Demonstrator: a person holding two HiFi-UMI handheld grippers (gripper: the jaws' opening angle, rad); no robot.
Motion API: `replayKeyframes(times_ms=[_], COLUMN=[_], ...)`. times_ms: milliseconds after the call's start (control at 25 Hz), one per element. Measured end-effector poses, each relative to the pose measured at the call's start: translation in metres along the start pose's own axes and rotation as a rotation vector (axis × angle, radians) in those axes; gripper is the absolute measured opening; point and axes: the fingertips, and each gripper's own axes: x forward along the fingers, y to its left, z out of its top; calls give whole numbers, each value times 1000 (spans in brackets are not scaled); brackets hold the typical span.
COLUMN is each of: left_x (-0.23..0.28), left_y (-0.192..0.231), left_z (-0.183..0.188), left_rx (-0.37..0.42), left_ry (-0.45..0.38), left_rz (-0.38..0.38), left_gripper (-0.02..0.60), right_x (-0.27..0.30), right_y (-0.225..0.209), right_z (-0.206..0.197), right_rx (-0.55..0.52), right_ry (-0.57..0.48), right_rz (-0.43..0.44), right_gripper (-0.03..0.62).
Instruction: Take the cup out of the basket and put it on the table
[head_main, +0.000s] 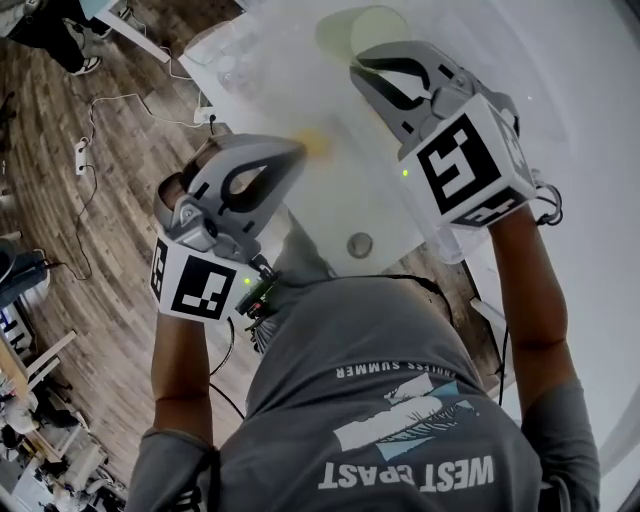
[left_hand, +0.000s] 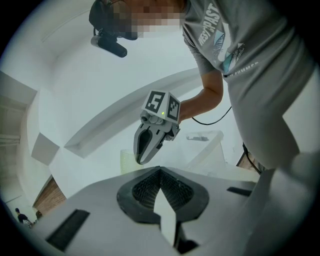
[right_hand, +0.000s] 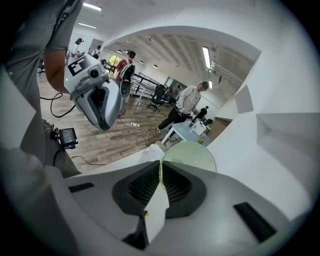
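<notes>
A pale green translucent cup (head_main: 362, 28) hangs above the white table (head_main: 300, 90), held by its rim. My right gripper (head_main: 364, 66) is shut on the cup's wall; in the right gripper view the cup (right_hand: 192, 156) sticks out beyond the jaws with its thin wall pinched between the pads. The left gripper view shows the same cup (left_hand: 127, 161) at the tip of the right gripper (left_hand: 141, 161). My left gripper (head_main: 296, 150) is lower and to the left, over the table's near edge, shut with nothing in it; its tips (left_hand: 160, 170) meet.
A translucent plastic container (left_hand: 209, 145) stands behind my right gripper, near my body. Another clear item (head_main: 228, 62) sits at the table's far left corner. A small yellowish spot (head_main: 315, 142) and a round grey grommet (head_main: 359, 245) lie on the tabletop. Cables (head_main: 120, 110) trail over the wooden floor.
</notes>
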Motion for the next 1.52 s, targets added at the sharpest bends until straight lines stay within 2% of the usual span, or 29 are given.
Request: replayKeyframes(times_ms=[400, 720, 880, 1120, 1280, 1520], left_x=[-11, -38, -43, -45, -43, -44], left_y=[-27, -52, -55, -62, -69, -73], left_z=[15, 39, 33, 37, 35, 37], left_rx=[20, 28, 18, 8, 7, 2], left_ry=[6, 31, 43, 55, 69, 70], left_rz=[30, 54, 69, 81, 76, 90], left_gripper=[8, 8, 8, 8, 8, 8], right_x=[-41, -64, -50, -24, -9, 16], right_y=[61, 124, 153, 209, 246, 292], right_z=[16, 27, 21, -18, -25, -49], right_rx=[-37, -61, -72, -97, -137, -119], right_ry=[-48, -60, -51, 24, 42, 106], right_rz=[13, 76, 130, 240, 312, 408], right_gripper=[28, 28, 28, 28, 28, 28])
